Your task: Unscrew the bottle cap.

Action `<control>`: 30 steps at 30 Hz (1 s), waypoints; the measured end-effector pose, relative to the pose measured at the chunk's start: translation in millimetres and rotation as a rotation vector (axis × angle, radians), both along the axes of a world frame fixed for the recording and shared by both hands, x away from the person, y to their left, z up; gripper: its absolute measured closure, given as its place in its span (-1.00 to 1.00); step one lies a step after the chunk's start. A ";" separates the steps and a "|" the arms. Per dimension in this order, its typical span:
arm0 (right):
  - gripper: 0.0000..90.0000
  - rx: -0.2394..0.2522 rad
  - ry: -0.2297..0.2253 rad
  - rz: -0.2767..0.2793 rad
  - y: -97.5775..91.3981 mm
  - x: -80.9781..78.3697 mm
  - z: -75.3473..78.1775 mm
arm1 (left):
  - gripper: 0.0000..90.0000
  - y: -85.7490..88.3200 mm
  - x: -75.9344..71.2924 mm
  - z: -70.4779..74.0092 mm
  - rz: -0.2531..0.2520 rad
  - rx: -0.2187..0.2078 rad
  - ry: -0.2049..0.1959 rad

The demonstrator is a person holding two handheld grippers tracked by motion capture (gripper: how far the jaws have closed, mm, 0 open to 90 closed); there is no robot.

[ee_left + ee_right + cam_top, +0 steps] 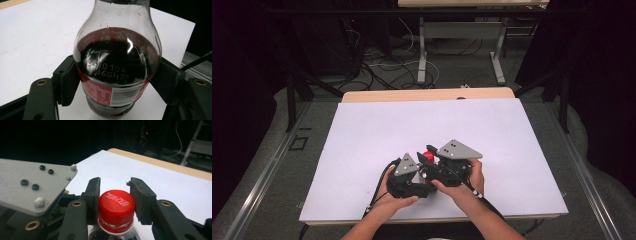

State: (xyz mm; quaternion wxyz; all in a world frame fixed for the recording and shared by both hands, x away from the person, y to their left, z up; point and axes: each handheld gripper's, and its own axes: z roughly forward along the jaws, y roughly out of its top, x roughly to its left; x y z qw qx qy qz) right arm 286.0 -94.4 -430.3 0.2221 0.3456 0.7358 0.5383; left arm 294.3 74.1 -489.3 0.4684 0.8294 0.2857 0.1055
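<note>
- White table (362,130) is lying wide and bare toward its far edge
- Left gripper (116,82) is clamping the cola bottle (117,62) near the front edge
- Right gripper (115,197) is squeezing its red cap (116,206)

The bottle (117,62) between the left gripper's (117,82) black jaws is clear, with dark brown drink inside and a red label with white print and a barcode. The cap (116,206) between the right gripper's (115,200) black jaws is red with white lettering. The table (377,125) under both is white with a pale wood edge.
</note>
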 end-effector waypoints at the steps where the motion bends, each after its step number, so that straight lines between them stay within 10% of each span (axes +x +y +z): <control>1: 0.35 -0.001 -0.006 0.034 -1.6 1.8 0.1 | -0.33 0.4 0.2 0.1 -0.001 -0.003 0.001; 11: 0.36 0.010 -0.002 0.528 -33.7 44.9 7.4 | -0.33 -1.8 -1.1 -0.2 -0.024 -0.001 0.001; 14: 0.36 0.034 0.040 0.532 -40.0 52.9 7.6 | -0.33 -2.6 -1.2 -0.6 -0.021 -0.006 -0.001; 30: 0.36 0.022 -0.031 0.411 -46.7 48.0 7.1 | -0.33 1.7 3.3 -3.0 0.006 -0.007 0.002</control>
